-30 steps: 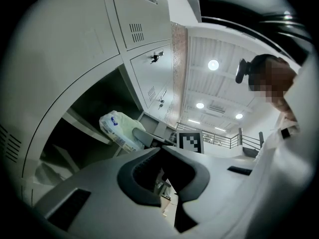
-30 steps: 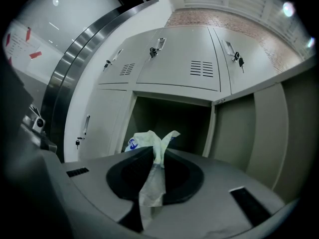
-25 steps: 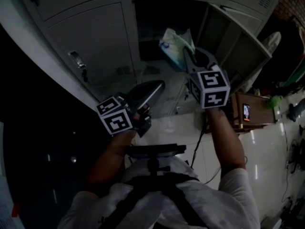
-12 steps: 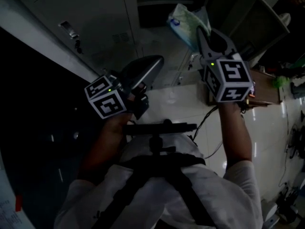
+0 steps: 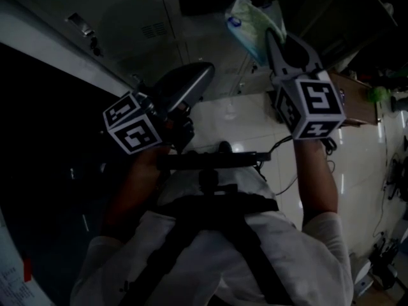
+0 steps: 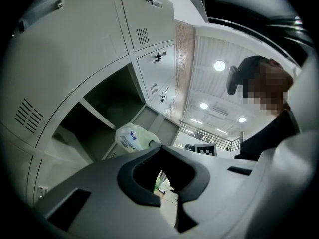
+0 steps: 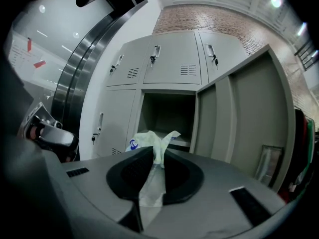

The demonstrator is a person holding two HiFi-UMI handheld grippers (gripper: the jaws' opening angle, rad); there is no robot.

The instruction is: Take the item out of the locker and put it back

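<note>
The item is a pale green plastic packet (image 5: 252, 18) with a blue mark. My right gripper (image 5: 271, 38) is shut on its crumpled end and holds it in the air in front of the lockers. In the right gripper view the packet (image 7: 149, 139) runs between the closed jaws of my right gripper (image 7: 158, 153), below the open locker compartment (image 7: 167, 114), whose door (image 7: 249, 118) swings right. My left gripper (image 5: 205, 73) is lower and to the left, shut and empty. The left gripper view shows the left gripper (image 6: 160, 148), with the packet (image 6: 132, 136) beyond the tips.
Closed grey lockers (image 7: 174, 59) with keys surround the open one. A wooden cabinet (image 5: 357, 101) stands on the glossy white floor (image 5: 236, 116) to the right, with a cable beside it. A dark metal frame (image 7: 75, 68) rises left of the lockers.
My right gripper has drawn back and down from the locker opening with the packet still in it. The left gripper has drifted left and lower. The locker opening has slid toward the view's top.
</note>
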